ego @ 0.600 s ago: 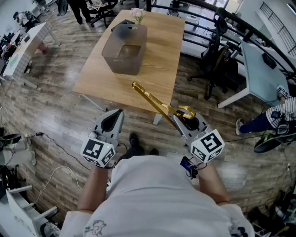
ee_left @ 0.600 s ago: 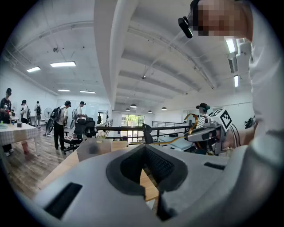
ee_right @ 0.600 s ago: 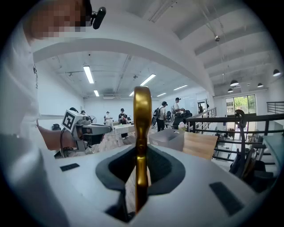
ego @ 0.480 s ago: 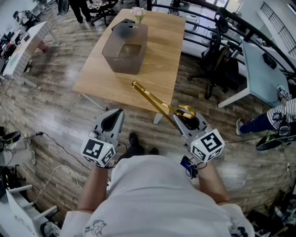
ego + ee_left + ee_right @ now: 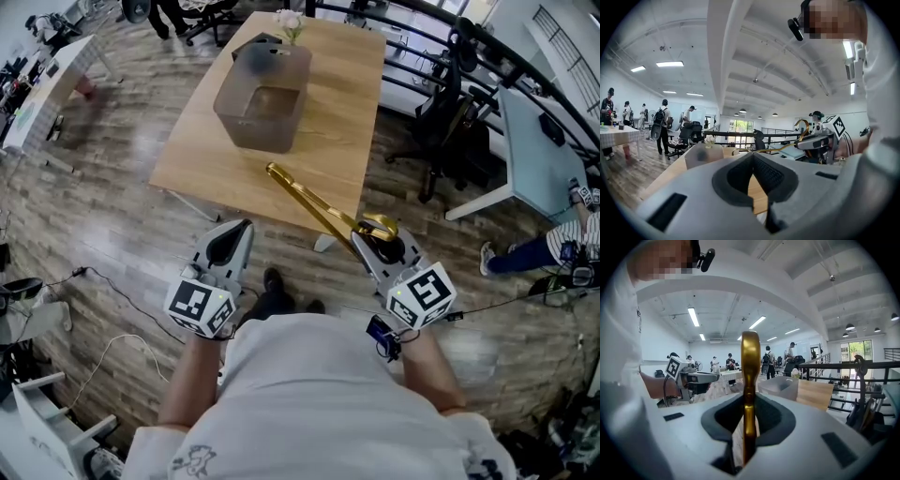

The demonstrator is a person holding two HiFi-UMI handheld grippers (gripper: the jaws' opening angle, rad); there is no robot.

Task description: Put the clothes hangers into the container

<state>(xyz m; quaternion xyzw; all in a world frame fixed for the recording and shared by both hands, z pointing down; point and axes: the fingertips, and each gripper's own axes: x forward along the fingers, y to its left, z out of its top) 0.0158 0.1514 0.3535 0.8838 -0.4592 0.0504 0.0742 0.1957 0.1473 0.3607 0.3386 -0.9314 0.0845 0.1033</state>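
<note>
A gold clothes hanger [image 5: 314, 206] juts forward and left over the wooden table's [image 5: 337, 122] near edge. My right gripper [image 5: 368, 240] is shut on it near its hook [image 5: 380, 225]. In the right gripper view the gold bar [image 5: 750, 376] stands upright, clamped between the dark pads [image 5: 771, 416]. My left gripper [image 5: 234, 232] hovers level at the left, short of the table edge, its jaws together with nothing in them; the left gripper view shows the pads [image 5: 764, 174] meeting. The grey translucent container [image 5: 261, 101] stands open-topped at the table's far end.
A small vase of flowers [image 5: 289, 22] stands behind the container. Office chairs [image 5: 448, 112] and a white desk [image 5: 539, 150] lie to the right, another table [image 5: 47, 89] at far left. Cables trail on the wood floor [image 5: 103, 281]. People stand in the distance.
The head view has shifted a little, so the table and container sit slightly further right. Both grippers and the hanger keep their places.
</note>
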